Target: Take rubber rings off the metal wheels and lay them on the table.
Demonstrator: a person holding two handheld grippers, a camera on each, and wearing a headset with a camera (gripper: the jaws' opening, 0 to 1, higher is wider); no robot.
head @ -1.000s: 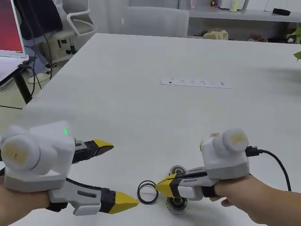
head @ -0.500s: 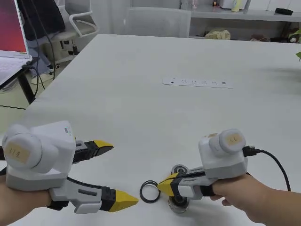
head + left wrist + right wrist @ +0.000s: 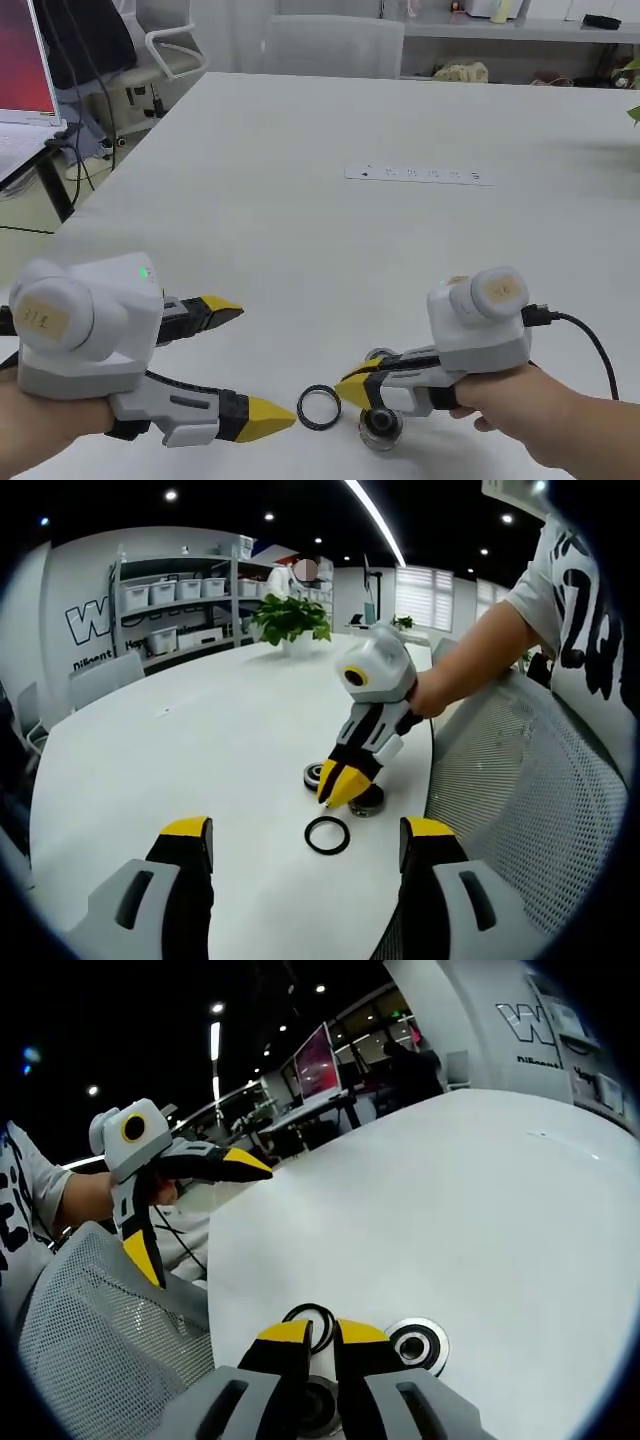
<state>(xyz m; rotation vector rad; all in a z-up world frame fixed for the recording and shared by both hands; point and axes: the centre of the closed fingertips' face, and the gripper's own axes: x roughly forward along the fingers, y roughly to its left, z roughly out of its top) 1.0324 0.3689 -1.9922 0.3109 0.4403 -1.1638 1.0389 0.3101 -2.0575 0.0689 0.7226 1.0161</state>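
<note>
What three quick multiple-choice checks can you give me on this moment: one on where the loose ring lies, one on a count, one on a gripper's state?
1. Where does the black rubber ring lie?
A. Flat on the white table, between the left gripper and the right gripper
B. Stacked on top of a wheel
C. Hooked over a left jaw

2. How many metal wheels sit by the right gripper?
A. One
B. Two
C. Four

3. How does the left gripper stand?
A. Shut on the ring
B. Shut on a wheel
C. Wide open, holding nothing

Answers:
1 A: the ring rests on bare tabletop between the two sets of yellow tips.
2 B: one wheel lies under the right gripper and a second just behind it.
3 C: its jaws are spread far apart with nothing between them.
</note>
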